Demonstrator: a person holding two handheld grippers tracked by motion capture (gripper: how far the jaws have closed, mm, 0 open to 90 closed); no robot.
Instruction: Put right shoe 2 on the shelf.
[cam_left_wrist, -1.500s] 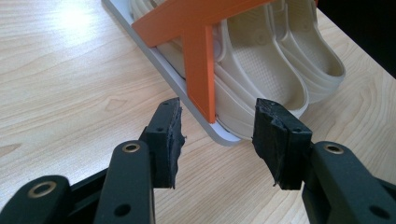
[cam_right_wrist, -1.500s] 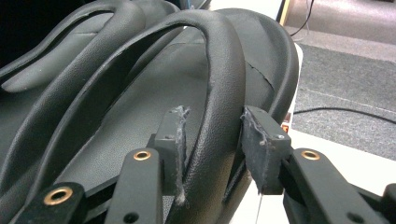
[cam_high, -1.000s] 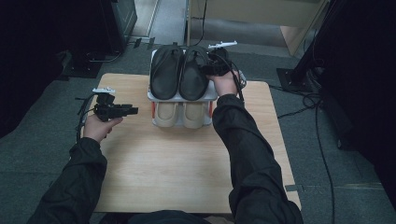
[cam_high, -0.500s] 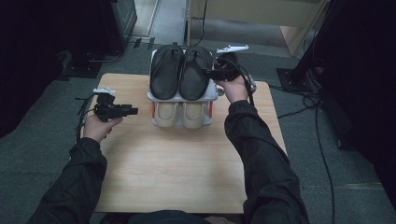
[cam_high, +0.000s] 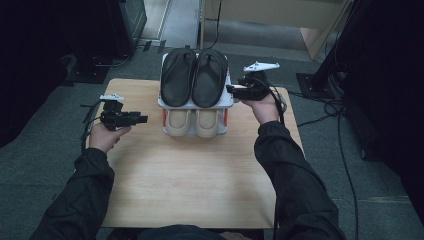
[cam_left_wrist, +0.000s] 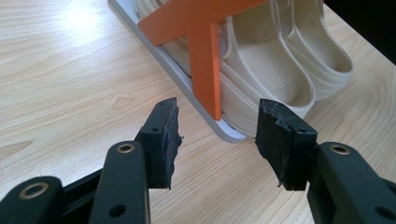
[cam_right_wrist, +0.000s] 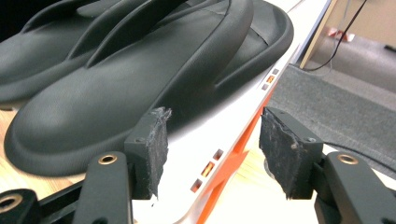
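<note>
Black slippers (cam_high: 193, 76) lie on the shoe rack's (cam_high: 196, 104) top shelf, upper centre; beige clogs (cam_high: 195, 122) sit below. Right gripper (cam_high: 234, 90), jaws apart and empty, beside the shelf; left gripper (cam_high: 141, 119), jaws just opening, empty, centre left.

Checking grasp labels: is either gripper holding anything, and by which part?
Nothing held. Left gripper open by the rack's corner; right gripper open beside the black slippers.
</note>
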